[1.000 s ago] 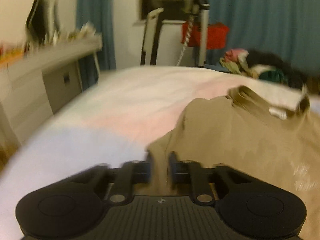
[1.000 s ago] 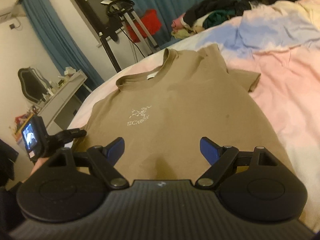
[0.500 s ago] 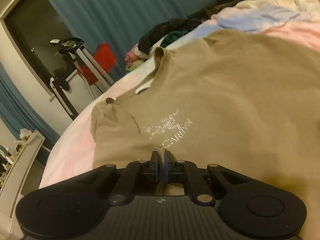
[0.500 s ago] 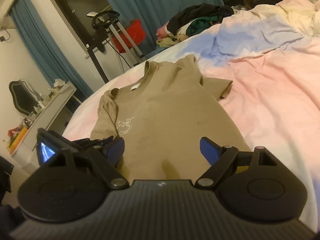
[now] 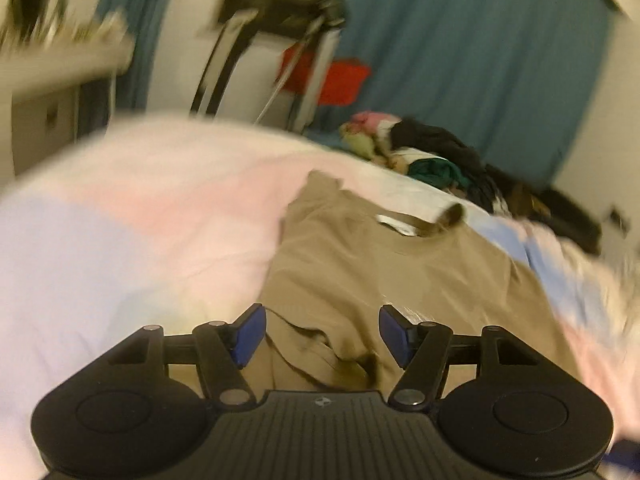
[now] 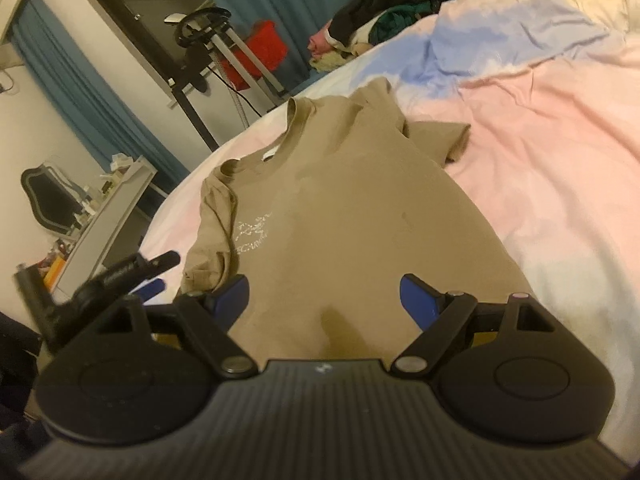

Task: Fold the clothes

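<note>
A tan T-shirt (image 6: 344, 216) with a white chest print lies front up on the pink and blue bedcover (image 6: 560, 152), collar toward the far end. Its left side and sleeve are folded inward over the chest; the right sleeve still lies out. In the left wrist view the shirt (image 5: 384, 276) is blurred. My left gripper (image 5: 320, 336) is open and empty just above the folded left edge; it also shows in the right wrist view (image 6: 132, 276). My right gripper (image 6: 324, 300) is open and empty over the shirt's lower hem.
A heap of dark, green and pink clothes (image 6: 376, 20) lies at the bed's far end. A black and silver stand with a red bag (image 6: 256, 56) stands beyond the bed. A white dresser with clutter (image 6: 104, 216) stands left of the bed.
My left gripper has opened and let go of the shirt's left side, which now lies folded over the chest. The left gripper has swung back to the left. My right gripper stayed open.
</note>
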`<control>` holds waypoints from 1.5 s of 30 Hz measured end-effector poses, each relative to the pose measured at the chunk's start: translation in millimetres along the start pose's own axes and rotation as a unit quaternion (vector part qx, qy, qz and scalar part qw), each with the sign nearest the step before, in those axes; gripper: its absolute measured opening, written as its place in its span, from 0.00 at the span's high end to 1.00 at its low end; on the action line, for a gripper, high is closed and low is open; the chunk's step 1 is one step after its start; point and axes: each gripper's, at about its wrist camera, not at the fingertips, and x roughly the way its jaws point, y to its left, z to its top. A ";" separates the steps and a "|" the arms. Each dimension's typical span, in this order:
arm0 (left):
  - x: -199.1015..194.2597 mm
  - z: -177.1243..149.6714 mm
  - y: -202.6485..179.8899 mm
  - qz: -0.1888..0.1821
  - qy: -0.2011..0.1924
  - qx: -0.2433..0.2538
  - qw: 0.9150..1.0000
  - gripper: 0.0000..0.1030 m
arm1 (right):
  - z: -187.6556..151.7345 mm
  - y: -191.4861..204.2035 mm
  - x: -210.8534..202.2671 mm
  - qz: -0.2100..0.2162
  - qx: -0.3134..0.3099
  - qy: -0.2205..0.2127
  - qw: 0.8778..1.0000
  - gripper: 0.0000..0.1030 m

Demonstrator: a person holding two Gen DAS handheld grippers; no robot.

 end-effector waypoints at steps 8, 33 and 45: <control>39.4 20.1 23.1 0.006 0.017 -0.076 0.997 0.78 | -10.6 -9.9 33.0 -0.032 0.007 0.029 0.999 0.18; 2.2 145.5 145.4 0.225 -0.083 -0.007 0.971 0.42 | -18.3 15.7 49.4 -0.065 -0.076 0.019 0.995 0.18; -60.4 47.9 187.8 0.051 -0.015 -0.212 0.976 0.31 | -22.0 21.4 43.8 -0.059 -0.077 0.023 0.995 0.18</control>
